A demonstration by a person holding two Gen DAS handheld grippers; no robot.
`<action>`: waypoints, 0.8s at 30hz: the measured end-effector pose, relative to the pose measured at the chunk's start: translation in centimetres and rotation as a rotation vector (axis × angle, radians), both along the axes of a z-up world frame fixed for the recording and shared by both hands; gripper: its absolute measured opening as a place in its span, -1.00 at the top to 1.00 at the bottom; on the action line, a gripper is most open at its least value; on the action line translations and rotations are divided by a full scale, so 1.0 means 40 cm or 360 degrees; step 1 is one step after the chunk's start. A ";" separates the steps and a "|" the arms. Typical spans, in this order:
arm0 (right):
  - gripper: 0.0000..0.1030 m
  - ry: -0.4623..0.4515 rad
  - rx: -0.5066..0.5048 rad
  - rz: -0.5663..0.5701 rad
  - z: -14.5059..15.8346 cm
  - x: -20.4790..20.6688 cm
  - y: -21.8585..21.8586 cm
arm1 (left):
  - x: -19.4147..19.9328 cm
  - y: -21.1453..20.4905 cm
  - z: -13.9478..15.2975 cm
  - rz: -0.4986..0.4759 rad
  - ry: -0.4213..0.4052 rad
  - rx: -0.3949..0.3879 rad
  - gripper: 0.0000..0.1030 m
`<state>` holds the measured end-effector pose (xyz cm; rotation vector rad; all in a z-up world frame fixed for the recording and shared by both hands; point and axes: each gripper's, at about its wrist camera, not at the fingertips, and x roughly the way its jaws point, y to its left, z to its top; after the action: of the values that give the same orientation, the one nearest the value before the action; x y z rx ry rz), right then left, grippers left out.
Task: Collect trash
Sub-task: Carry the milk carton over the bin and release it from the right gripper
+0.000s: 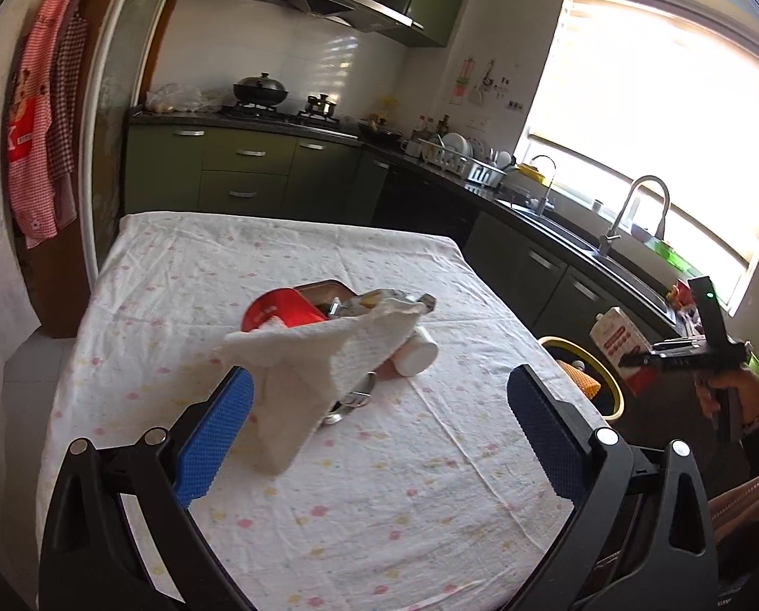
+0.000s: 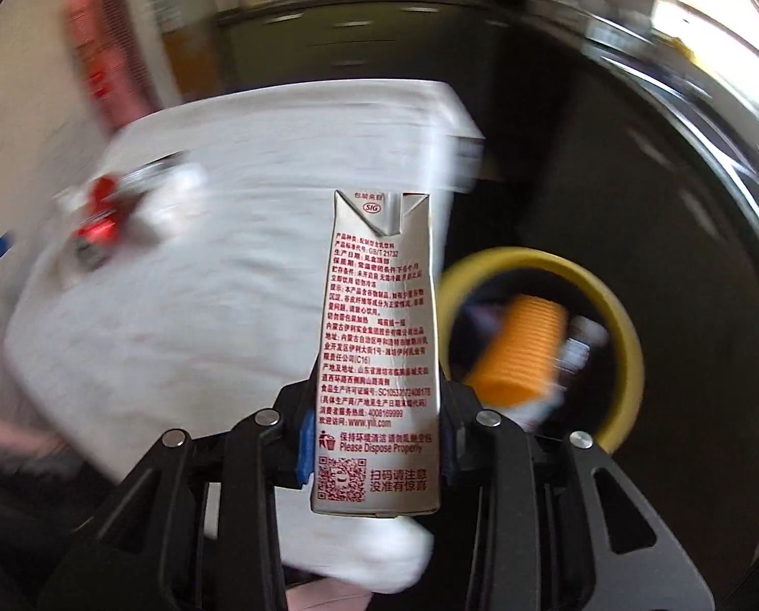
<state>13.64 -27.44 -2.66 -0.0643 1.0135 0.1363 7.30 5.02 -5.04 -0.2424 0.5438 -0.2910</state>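
Note:
My right gripper [image 2: 374, 450] is shut on a silver milk carton [image 2: 379, 351] with red print, held upright over the table's right edge, beside a yellow-rimmed bin [image 2: 629, 336] on the floor. The same carton [image 1: 621, 349] and bin [image 1: 611, 382] show at the right of the left wrist view. My left gripper [image 1: 379, 407] is open above the table, with a crumpled white paper towel [image 1: 318, 371] hanging against its left finger [image 1: 216, 438]. Behind the towel lie a red tin [image 1: 282, 308], a white bottle [image 1: 417, 354] and small metal bits.
The table wears a white dotted cloth [image 1: 354, 499]. The bin holds an orange ribbed item [image 2: 519, 351] and other scraps. Green cabinets, a stove and a sink [image 1: 573, 234] line the back and right walls. An apron [image 1: 38, 153] hangs at the left.

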 end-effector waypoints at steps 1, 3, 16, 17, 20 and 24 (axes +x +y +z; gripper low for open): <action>0.34 0.0005 -0.0001 -0.0125 -0.011 0.009 -0.059 | 0.003 -0.006 0.002 -0.0006 0.0004 0.0001 -0.91; 0.34 0.0018 -0.0001 -0.0283 -0.038 0.024 -0.130 | 0.011 -0.017 0.004 -0.0017 0.0021 0.0001 -0.91; 0.34 0.0090 0.0098 -0.0241 -0.172 0.163 -0.169 | 0.020 -0.071 0.017 -0.0049 0.0065 0.0070 -0.91; 0.34 0.0103 0.0094 -0.0216 -0.177 0.176 -0.160 | 0.020 -0.078 0.016 -0.0056 0.0068 0.0077 -0.91; 0.21 0.0194 0.0018 -0.0132 -0.214 0.212 -0.134 | 0.024 -0.091 0.011 -0.0076 0.0086 0.0087 -0.91; -0.17 0.0068 0.0097 -0.0242 -0.183 0.187 -0.155 | 0.020 -0.093 0.010 -0.0078 0.0083 0.0103 -0.91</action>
<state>21.12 -33.65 -9.98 0.0717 1.0521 0.0298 8.11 1.28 -4.64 -0.1747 0.6104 -0.3148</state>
